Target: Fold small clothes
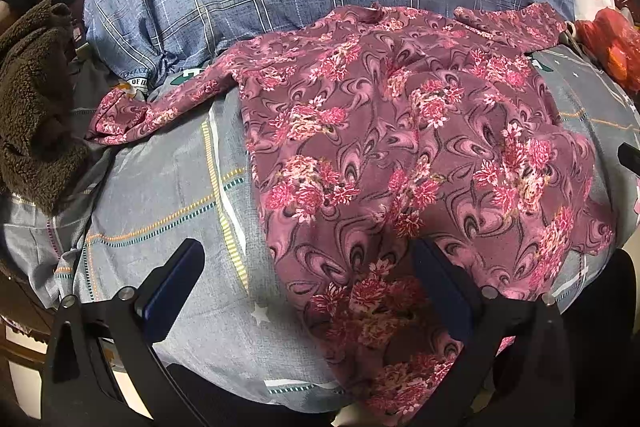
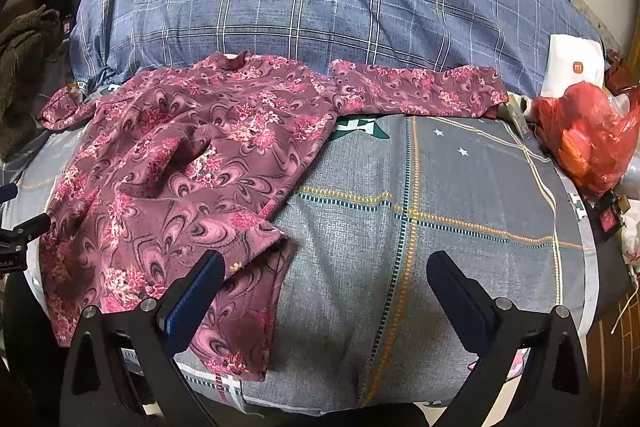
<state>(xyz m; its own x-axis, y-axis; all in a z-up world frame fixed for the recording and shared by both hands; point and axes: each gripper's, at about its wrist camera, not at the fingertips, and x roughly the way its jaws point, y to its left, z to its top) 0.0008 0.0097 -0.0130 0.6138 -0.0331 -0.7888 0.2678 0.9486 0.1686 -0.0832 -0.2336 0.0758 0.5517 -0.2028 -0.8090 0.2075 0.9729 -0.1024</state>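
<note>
Folding has not begun, by the look of it: floral top (image 1: 400,147) lies spread and rumpled on the grey bedsheet (image 2: 460,187) (both sleeves out). Left gripper (image 1: 308,263) and right gripper (image 2: 324,275) gape wide, holding nothing.

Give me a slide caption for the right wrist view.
Open right gripper hovers beside floral top spread on bed.

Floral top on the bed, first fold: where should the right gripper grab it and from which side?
Likely the hem corner nearest the right gripper, coming in from the bare bedsheet side. The floral top lies spread open, and that corner is rumpled and slightly raised, so a finger can slip under it. Both grippers are open and empty.
</note>
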